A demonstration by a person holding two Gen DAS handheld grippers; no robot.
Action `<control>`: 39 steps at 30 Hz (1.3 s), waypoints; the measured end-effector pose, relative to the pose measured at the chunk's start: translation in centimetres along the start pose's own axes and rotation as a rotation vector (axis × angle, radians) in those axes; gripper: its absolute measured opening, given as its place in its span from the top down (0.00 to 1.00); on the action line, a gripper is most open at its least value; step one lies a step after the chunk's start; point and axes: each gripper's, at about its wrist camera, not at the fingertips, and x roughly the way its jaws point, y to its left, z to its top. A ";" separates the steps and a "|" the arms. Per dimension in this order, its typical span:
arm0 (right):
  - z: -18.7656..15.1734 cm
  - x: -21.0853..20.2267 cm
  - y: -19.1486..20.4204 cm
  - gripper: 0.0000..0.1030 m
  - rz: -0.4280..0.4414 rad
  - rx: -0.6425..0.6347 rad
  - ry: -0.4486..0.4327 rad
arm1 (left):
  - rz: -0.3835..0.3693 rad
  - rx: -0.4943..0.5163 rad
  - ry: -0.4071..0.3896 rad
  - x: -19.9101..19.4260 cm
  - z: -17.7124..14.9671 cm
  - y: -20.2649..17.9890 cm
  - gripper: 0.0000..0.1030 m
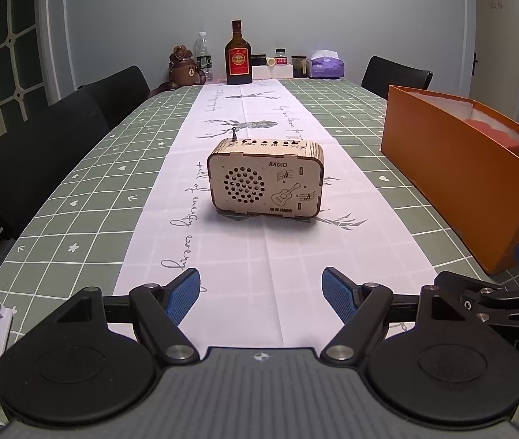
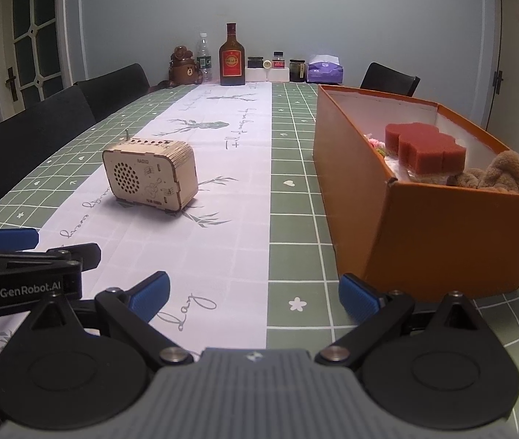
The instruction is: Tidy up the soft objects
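Note:
An orange box [image 2: 442, 226] stands on the table at the right; its side [image 1: 453, 172] also shows in the left wrist view. Inside lie a dark red sponge [image 2: 426, 146], a brown plush toy [image 2: 497, 175] and something pale and pink beneath the sponge. My left gripper [image 1: 261, 294] is open over the white runner, nothing between its blue pads. My right gripper [image 2: 254, 298] is open too, low over the table just left of the box's near corner, and holds nothing. The left gripper's body [image 2: 21, 274] shows at the left edge of the right wrist view.
A wooden radio [image 1: 265, 179] stands on the white runner [image 1: 245, 248] mid-table. At the far end are a brown bottle [image 1: 238, 55], a water bottle, a bear figure, jars and a purple tissue pack [image 1: 327, 64]. Black chairs [image 1: 32, 161] line the left side; another stands far right.

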 end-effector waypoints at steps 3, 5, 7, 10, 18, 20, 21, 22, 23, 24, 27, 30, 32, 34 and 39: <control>0.0 0.0 0.0 0.06 -0.002 0.000 -0.002 | -0.003 0.002 -0.002 0.0 0.0 0.0 0.13; 0.0 -0.1 0.0 0.06 -0.003 0.000 -0.004 | -0.003 0.003 -0.004 0.0 0.0 0.0 0.13; 0.0 -0.1 0.1 0.06 -0.003 0.000 -0.003 | -0.002 0.002 -0.005 0.0 -0.1 0.0 0.13; 0.0 0.0 0.1 0.06 -0.003 0.000 -0.002 | -0.002 0.000 -0.005 0.0 -0.1 0.1 0.13; -0.1 0.2 0.1 0.06 -0.003 0.001 0.004 | -0.003 0.002 0.000 0.0 -0.1 0.1 0.13; -0.2 0.3 0.2 0.06 -0.002 0.002 0.006 | -0.002 0.003 0.000 0.1 -0.1 0.0 0.13; -0.2 0.3 0.2 0.06 -0.002 0.002 0.007 | -0.002 0.002 0.000 0.1 -0.1 0.0 0.13; -0.2 0.3 0.2 0.06 -0.001 0.003 0.008 | -0.003 0.002 0.000 0.1 -0.1 0.0 0.13; -0.2 0.4 0.2 0.06 0.000 0.004 0.009 | -0.003 0.002 0.000 0.1 -0.1 0.0 0.13; -0.1 0.4 0.2 0.06 0.001 0.005 0.010 | -0.003 0.002 -0.001 0.1 -0.1 0.0 0.13; -0.1 0.5 0.1 0.06 0.002 0.007 0.013 | -0.002 0.002 -0.001 0.1 -0.1 0.1 0.13; -0.1 0.6 0.1 0.06 0.006 0.011 0.019 | -0.003 0.002 -0.001 0.1 -0.1 0.1 0.13; -0.2 0.6 0.1 0.06 0.008 0.011 0.020 | -0.003 0.002 0.000 0.1 -0.1 0.1 0.13; -0.2 0.6 0.2 0.06 0.007 0.011 0.021 | -0.002 0.002 -0.001 0.1 -0.1 0.1 0.13; -0.2 0.8 0.1 0.06 0.009 0.010 0.029 | 0.003 0.000 -0.001 0.1 -0.2 0.1 0.13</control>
